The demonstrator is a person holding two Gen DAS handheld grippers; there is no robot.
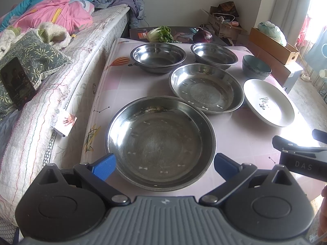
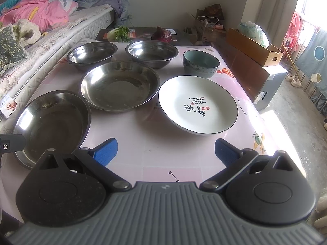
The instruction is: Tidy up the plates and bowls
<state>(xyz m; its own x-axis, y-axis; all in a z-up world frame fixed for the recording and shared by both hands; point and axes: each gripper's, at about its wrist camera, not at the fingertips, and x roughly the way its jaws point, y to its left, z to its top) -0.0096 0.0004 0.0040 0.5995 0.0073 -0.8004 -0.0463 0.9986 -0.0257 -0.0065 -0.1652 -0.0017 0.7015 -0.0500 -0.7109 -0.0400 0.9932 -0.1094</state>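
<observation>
White plate (image 2: 197, 104), black calligraphy; teal bowl (image 2: 201, 63)

Dish count on the counter (image 2: 143, 143): six pieces.

Steel: two shallow plates (image 2: 53, 122) (image 2: 119, 86), two deeper bowls (image 2: 92, 54) (image 2: 152, 53) behind them. Ceramic: one white plate (image 2: 198, 104), one blue-green bowl (image 2: 201, 63) just behind the white plate. Beyond the steel bowls: one leafy green (image 2: 119, 33), one red cabbage (image 2: 162, 34).

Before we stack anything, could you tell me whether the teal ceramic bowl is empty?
Apparently empty: the teal ceramic bowl stands upright, and its visible inner wall is bare, though its bottom is hidden.
</observation>
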